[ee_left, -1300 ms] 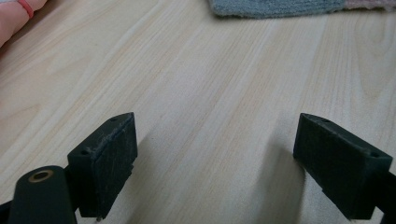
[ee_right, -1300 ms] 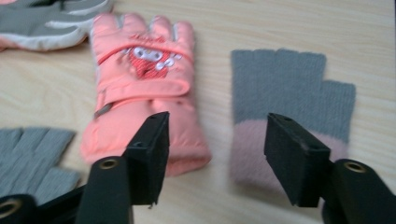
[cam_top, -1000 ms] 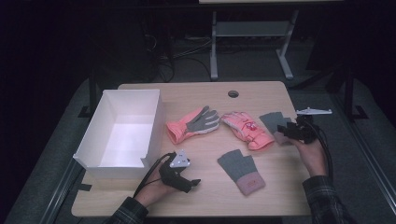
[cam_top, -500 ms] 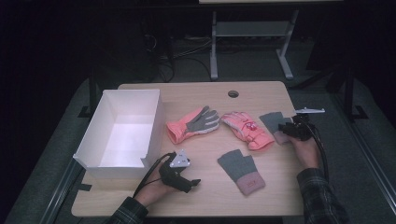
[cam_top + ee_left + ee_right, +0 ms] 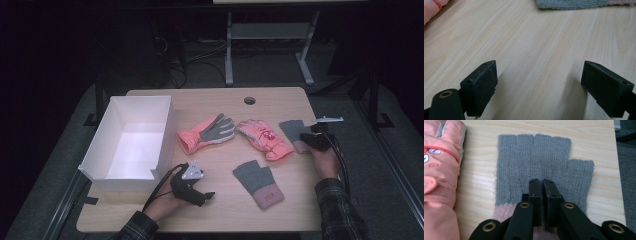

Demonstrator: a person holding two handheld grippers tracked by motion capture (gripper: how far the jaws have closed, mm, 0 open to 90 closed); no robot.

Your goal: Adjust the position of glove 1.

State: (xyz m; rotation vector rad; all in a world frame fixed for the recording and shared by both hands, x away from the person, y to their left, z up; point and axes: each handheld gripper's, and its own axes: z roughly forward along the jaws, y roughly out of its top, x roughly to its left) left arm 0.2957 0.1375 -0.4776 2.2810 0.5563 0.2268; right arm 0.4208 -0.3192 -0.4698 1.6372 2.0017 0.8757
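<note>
Two grey fingerless gloves with pink cuffs lie on the wooden table (image 5: pixel 220 210): one at the right edge (image 5: pixel 292 129), one near the front (image 5: pixel 259 182). Between them and the box lie a pink glove with a grey palm (image 5: pixel 207 132) and a pink padded glove (image 5: pixel 264 139). My right gripper (image 5: pixel 312 141) is shut, its tips (image 5: pixel 541 182) down on the palm of the right grey glove (image 5: pixel 534 157), which lies flat; I cannot tell whether any knit is pinched. The left gripper (image 5: pixel 197 192) rests open on bare wood (image 5: pixel 539 85), the front grey glove (image 5: pixel 571 3) just ahead.
A white open box (image 5: pixel 162 135) stands at the table's left, beside my left hand. A round cable hole (image 5: pixel 249 100) is at the back edge. The padded pink glove (image 5: pixel 439 170) lies close to the left of my right jaws. Dark floor and a metal stand (image 5: pixel 265 37) lie beyond.
The right hand and gripper have shifted slightly left onto the grey glove at the table's right edge. The left gripper has stayed put.
</note>
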